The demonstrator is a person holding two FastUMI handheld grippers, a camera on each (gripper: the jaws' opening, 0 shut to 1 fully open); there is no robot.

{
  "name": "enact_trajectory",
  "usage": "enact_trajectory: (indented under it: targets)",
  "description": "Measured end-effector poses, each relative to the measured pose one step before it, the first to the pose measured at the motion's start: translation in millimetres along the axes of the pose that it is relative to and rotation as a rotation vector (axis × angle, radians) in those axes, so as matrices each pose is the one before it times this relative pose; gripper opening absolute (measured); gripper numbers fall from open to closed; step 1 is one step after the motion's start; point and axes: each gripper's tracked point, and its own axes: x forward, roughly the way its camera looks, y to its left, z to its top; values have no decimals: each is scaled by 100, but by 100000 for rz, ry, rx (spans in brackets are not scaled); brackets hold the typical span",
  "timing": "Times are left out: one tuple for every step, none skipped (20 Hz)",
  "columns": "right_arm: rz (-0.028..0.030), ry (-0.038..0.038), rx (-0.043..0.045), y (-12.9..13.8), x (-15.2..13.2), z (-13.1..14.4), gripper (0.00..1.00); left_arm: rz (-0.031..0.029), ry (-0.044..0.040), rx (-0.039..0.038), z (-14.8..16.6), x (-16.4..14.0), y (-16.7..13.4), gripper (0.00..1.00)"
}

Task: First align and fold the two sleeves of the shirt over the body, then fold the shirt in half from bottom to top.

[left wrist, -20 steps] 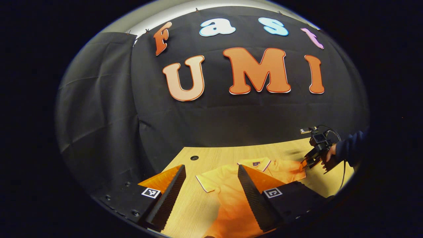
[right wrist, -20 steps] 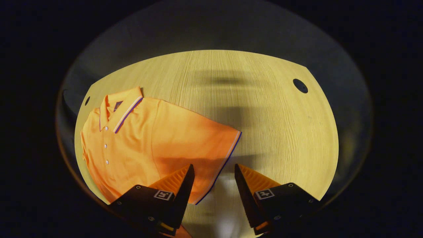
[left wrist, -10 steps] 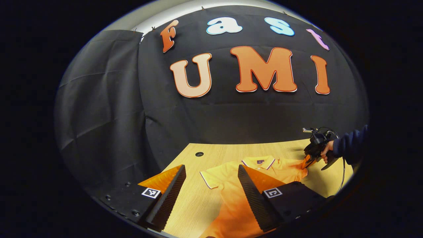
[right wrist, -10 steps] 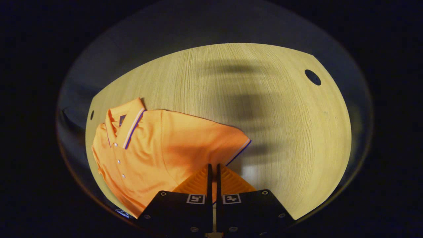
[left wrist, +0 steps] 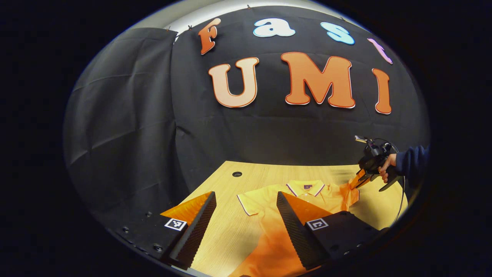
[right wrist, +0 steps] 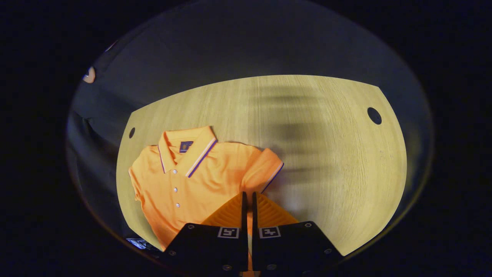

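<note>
An orange shirt [right wrist: 192, 181] lies face up on the tabletop [right wrist: 326, 154], collar [right wrist: 188, 148] toward the booth wall, buttons showing down the front.

Right gripper [right wrist: 248, 198]: jaws pressed together w/ just a sliver of gap, pinching the sleeve [right wrist: 265, 173] at its trimmed hem. Cloth shows in the slit between the jaws. The sleeve is bunched up and lifted off the tabletop, drawn in toward the shirt body. In the left gripper view this same gripper [left wrist: 363, 177] sits at the far right, a hand [left wrist: 384, 169] in a dark sleeve gripping it, w/ an orange peak of fabric rising to its jaws.

Left gripper [left wrist: 246, 200]: jaws spread wide, nothing between them but bare tabletop and the edge of the shirt's other sleeve [left wrist: 250, 202]. That sleeve lies flat just ahead, between the jaws; the shirt body runs under and past the right-hand jaw. Not touching cloth as far as I can tell.
</note>
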Motion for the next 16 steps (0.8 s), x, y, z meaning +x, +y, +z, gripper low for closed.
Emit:
enact_trajectory:
  targets:
    - [1135,415,-2261,1054,126,-74,5,698,1153,-737,-543,100,349,97]
    - [1216,618,-843,840,46,-17,5,767,460,-480,-155,-25,377,97]
    - [2591,910,-349,1376,256,-88,5,956,1072,-736,-458,85,457,97]
    - [1616,1829,-1143,1102,559,-433,5,934,770,-874,-356,138,384,97]
    - [791,1061,-1151,860,499,-293,5,747,1112,-939,-501,231,336,97]
    - [1502,497,-859,860,321,-27,5,912,545,-443,-151,71,342,97]
    - [1400,376,314,815,199,-48,5,668,468,-226,-233,-17,319,97]
    - [2849,-134,-77,1319,377,161,5,1106,162,-136,-99,176,364,97]
    - [304,-42,127,392,351,42,5,522,520,-283,-91,137,206,97]
    - [-199,653,901,202,501,70,5,320,200,-774,3,171,144,98]
    - [1176,1500,2670,658,803,-200,5,197,-129,-144,130,260,223,97]
    - [1477,596,-371,360,389,-77,8,-618,39,-135,-19,284,-21,97]
    - [-36,-91,-1189,75,372,-221,13,-146,-207,-383,209,514,72,97]
    - [-400,-479,-1133,18,-22,-25,5,-708,-166,-257,229,392,-17,97]
    - [376,-727,-575,215,-107,24,24,-944,564,-185,-4,351,-149,97]
    - [323,-79,-653,263,-144,-124,39,-1847,268,-292,33,565,-78,97]
